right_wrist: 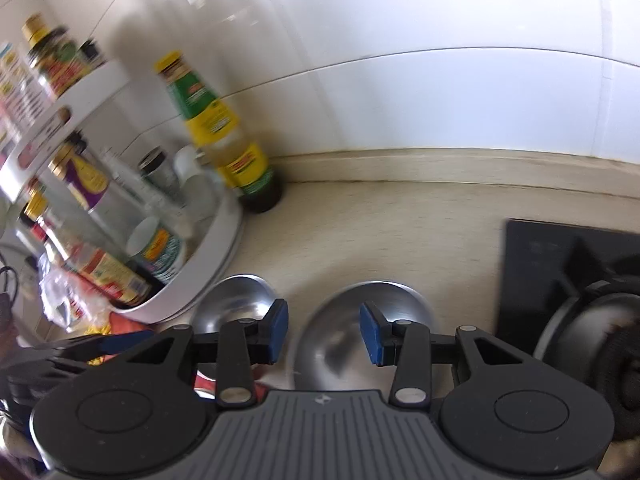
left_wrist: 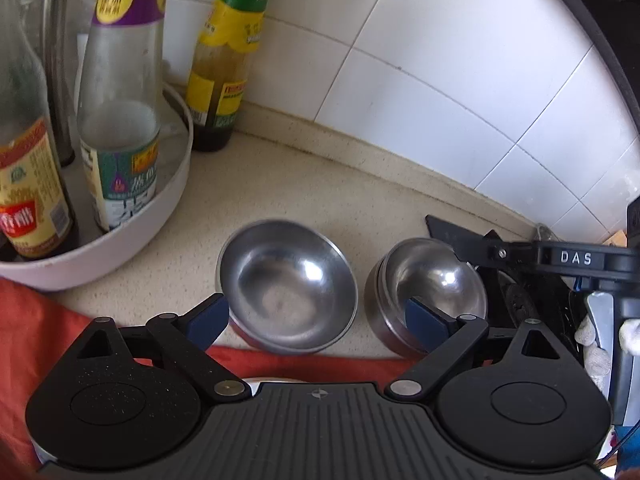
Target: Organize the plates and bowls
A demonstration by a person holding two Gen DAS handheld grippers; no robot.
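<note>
Resting on the pale bench (left_wrist: 304,184) near its front edge, two steel bowls sit side by side, apart from each other. Left bowl (left_wrist: 287,286) is single and upright, just right of a white round rack (left_wrist: 120,236) loaded with sauce bottles. Right one is a stack of bowls (left_wrist: 426,294), one nested in another, with a black stove top (right_wrist: 560,264) just to its right.

Left gripper (left_wrist: 318,320): jaws wide, nothing clamped. Left bowl lies between its blue pads; left pad is at the bowl's left rim, whether touching I cannot tell. Right pad overlaps the near rim of the stack in the left wrist view.

Right gripper (right_wrist: 324,330): jaws drawn narrow, with nothing between the pads. It hangs over the stack; from the left wrist view its black fingers reach over the far right rim of that stack. A hand in a white glove (left_wrist: 596,344) holds it.

A green-and-yellow labelled bottle (left_wrist: 224,60) stands alone by the tiled wall, just right of the rack. Red cloth (left_wrist: 36,332) lies at the near left.
</note>
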